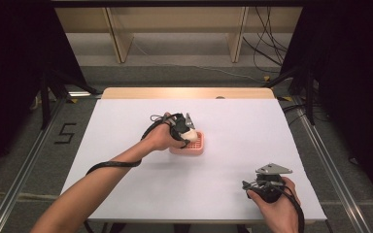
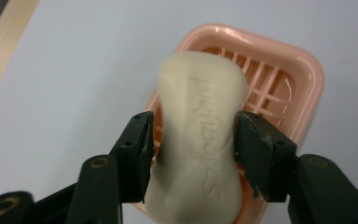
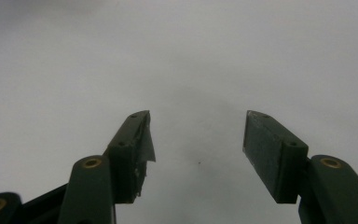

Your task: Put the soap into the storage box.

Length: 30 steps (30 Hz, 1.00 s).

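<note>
Cream, waisted bar of soap with embossed lettering, over pink plastic slatted soap dish on white bench. Between left tongs, pads at its sides, slight gap at the left pad; blurred, so contact unclear. Lower end cut off. Right tongs wide apart, holding nothing, near bench's near edge.

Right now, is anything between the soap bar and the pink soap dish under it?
Nothing visible. The soap bar sits between the left claw pads directly over the pink soap dish, whose slatted floor looks bare. The bar is blurred, so whether the pads are pressing it is unclear.
</note>
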Tool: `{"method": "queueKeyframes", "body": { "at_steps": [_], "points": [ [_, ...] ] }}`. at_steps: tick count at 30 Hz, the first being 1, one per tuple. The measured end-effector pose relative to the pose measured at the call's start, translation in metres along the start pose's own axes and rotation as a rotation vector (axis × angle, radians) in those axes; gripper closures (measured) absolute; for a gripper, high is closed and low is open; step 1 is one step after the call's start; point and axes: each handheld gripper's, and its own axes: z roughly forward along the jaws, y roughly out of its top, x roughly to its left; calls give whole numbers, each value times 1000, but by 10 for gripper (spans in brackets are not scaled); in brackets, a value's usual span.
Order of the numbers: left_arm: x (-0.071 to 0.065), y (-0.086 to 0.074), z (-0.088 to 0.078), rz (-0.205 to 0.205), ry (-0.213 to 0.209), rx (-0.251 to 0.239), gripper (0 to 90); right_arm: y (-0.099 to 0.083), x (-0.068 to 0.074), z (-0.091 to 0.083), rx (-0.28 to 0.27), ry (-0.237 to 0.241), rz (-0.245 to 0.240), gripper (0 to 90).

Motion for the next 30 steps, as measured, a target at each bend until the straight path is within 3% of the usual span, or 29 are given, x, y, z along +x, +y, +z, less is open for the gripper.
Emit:
{"method": "queueKeyframes", "body": {
  "at_steps": [8,13,14,16,17,18,19,20,21,25,27,30],
  "points": [
    [-4,-5,-21,-11,-4,-45,413,0,-1,0,9,5,-24,422],
    [-10,-23,-45,-68,-14,-96,396,0,-2,0,6,2,-28,421],
    [-12,-31,-50,-91,-17,-110,395,0,-2,0,7,2,-25,421],
    [-16,-44,-58,-92,-20,-115,386,0,-1,1,12,0,-19,421],
    [-20,-49,-60,-118,-25,-120,385,0,-1,1,16,2,-11,421],
    [-22,-58,-65,-113,-21,-117,385,0,-2,1,15,3,-20,421],
    [-26,-66,-68,-139,-21,-124,384,0,-1,1,22,3,-15,421],
    [-28,-71,-70,-137,-18,-127,384,0,1,0,31,3,5,422],
    [-30,-79,-74,-152,-34,-117,384,0,2,0,36,2,7,422],
    [-43,-116,-87,-194,-42,-118,382,0,2,1,24,1,-3,422],
    [-51,-133,-90,-232,-6,-147,381,0,2,1,30,2,-3,421],
    [-60,-159,-99,-270,2,-147,382,0,2,2,42,8,2,422]
  ]
}}
